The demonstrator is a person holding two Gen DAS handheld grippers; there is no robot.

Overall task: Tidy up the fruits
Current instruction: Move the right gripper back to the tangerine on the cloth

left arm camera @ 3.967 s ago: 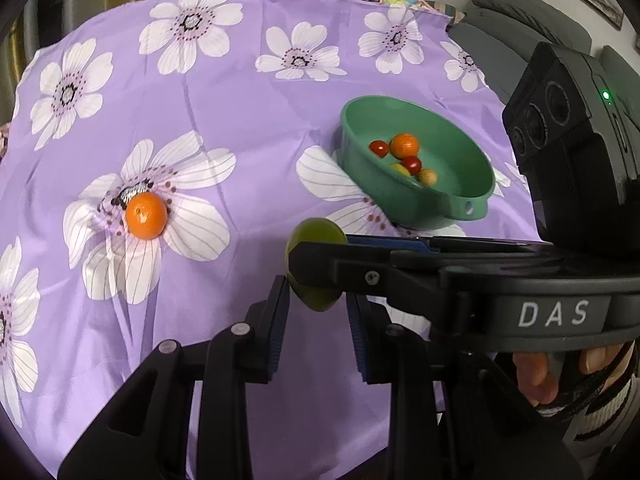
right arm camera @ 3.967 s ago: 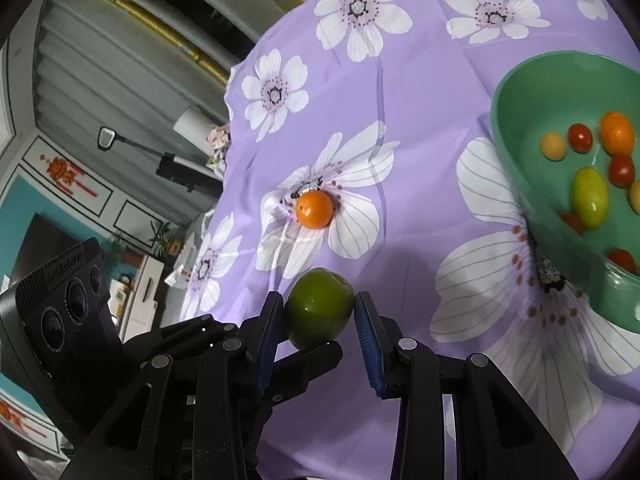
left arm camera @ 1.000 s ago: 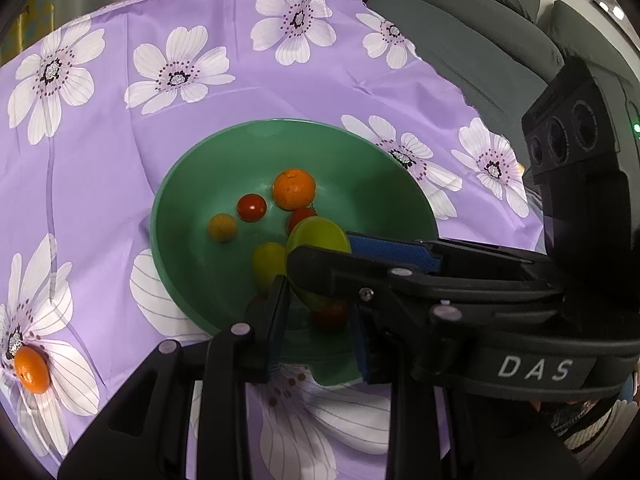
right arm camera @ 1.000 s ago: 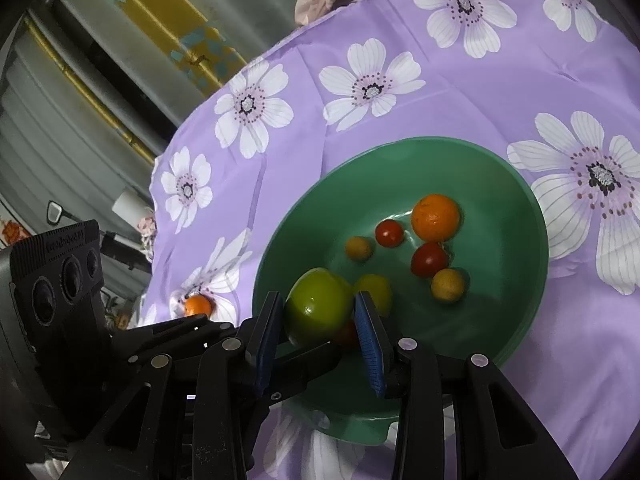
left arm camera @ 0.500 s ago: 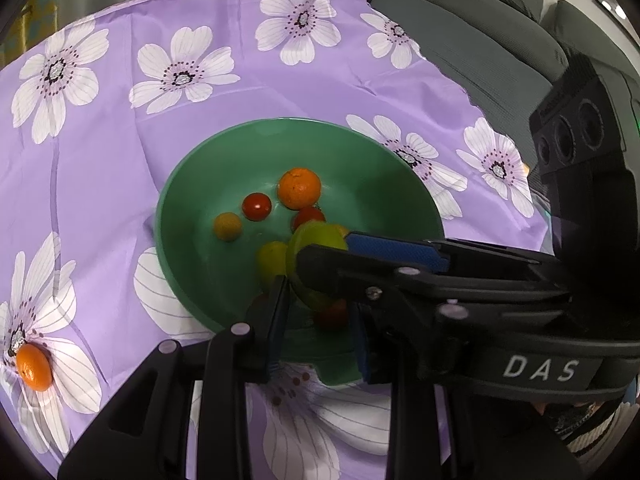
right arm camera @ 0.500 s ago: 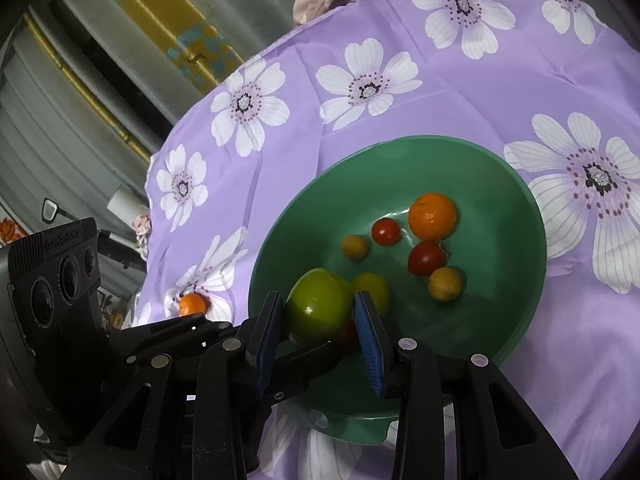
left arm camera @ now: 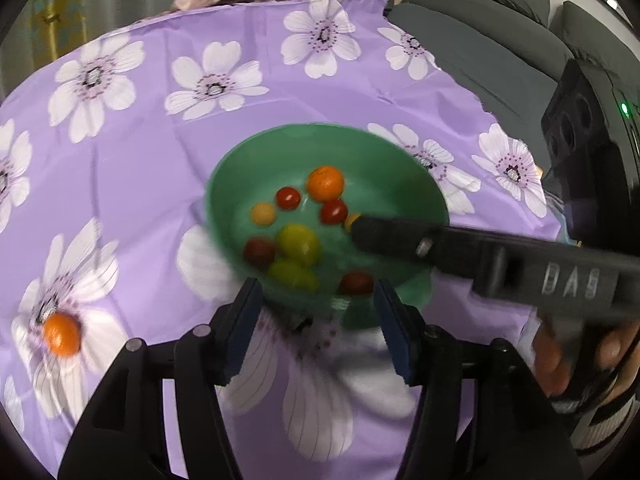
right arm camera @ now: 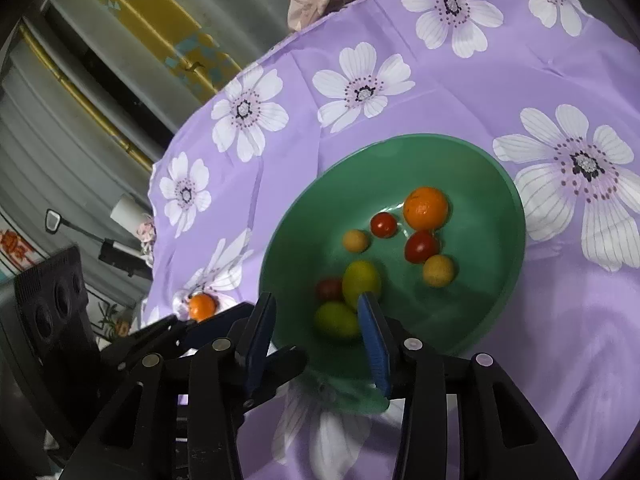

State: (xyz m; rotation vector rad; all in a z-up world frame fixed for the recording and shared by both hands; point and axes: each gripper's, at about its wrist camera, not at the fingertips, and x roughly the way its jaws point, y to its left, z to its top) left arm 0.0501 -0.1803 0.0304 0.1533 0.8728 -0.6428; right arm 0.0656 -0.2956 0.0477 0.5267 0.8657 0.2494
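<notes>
One cloth: purple tablecloth, thin and creased, printed with white flowers, fills most of both frames.
Bowl: green bowl, smooth plastic, round, centre of both frames, holding round glossy fruits.
Left gripper: jaws have just been opening, now wide with nothing between them, lower centre of the left wrist view.
Right gripper: jaws have just been opening; parted, pads off the fruit.
Green fruit: smooth, lying in the bowl's near side, between the right jaws.
Stray orange: dimpled, on a flower at lower left, well apart from the bowl.
Step advice: probably withdraw upward, clear of the rim, then fetch the stray orange.
</notes>
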